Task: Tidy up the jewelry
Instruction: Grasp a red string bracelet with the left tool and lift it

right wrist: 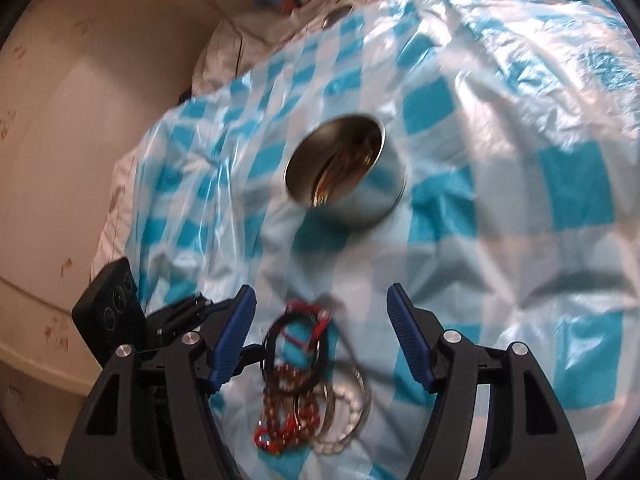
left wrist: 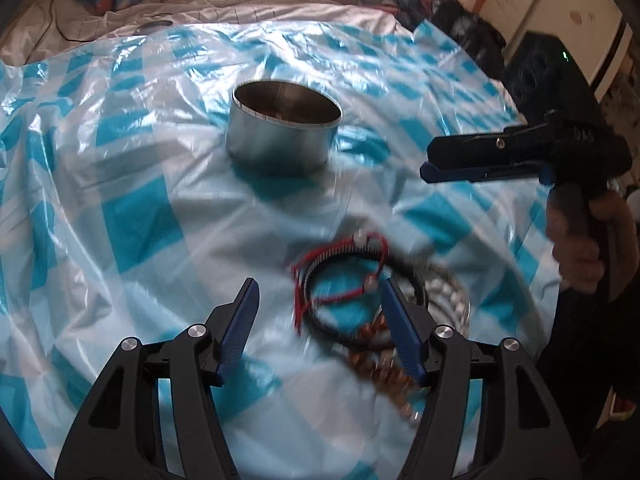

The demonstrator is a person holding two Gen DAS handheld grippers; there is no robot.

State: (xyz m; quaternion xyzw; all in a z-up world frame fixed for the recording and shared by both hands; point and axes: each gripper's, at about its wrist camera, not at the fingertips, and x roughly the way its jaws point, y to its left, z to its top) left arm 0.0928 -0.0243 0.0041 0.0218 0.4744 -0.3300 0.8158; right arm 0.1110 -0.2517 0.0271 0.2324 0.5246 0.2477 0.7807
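A pile of jewelry lies on the blue-and-white checked plastic sheet: a red cord bracelet [left wrist: 340,268], a black ring-shaped bracelet [left wrist: 360,312], a white bead bracelet [left wrist: 452,300] and brown-red beads [left wrist: 384,372]. The pile also shows in the right wrist view [right wrist: 304,372]. A round metal tin [left wrist: 282,128] stands farther back, with some golden pieces inside [right wrist: 344,168]. My left gripper [left wrist: 320,300] is open, just above the pile's left side. My right gripper [right wrist: 320,304] is open above the pile; in the left wrist view [left wrist: 432,164] it shows edge-on at the right.
The checked sheet [left wrist: 140,208] covers a bed with crumpled white bedding [left wrist: 260,4] behind. A wall [right wrist: 80,120] runs along the bed's left in the right wrist view. Clothes and a cupboard [left wrist: 520,0] stand at the far right.
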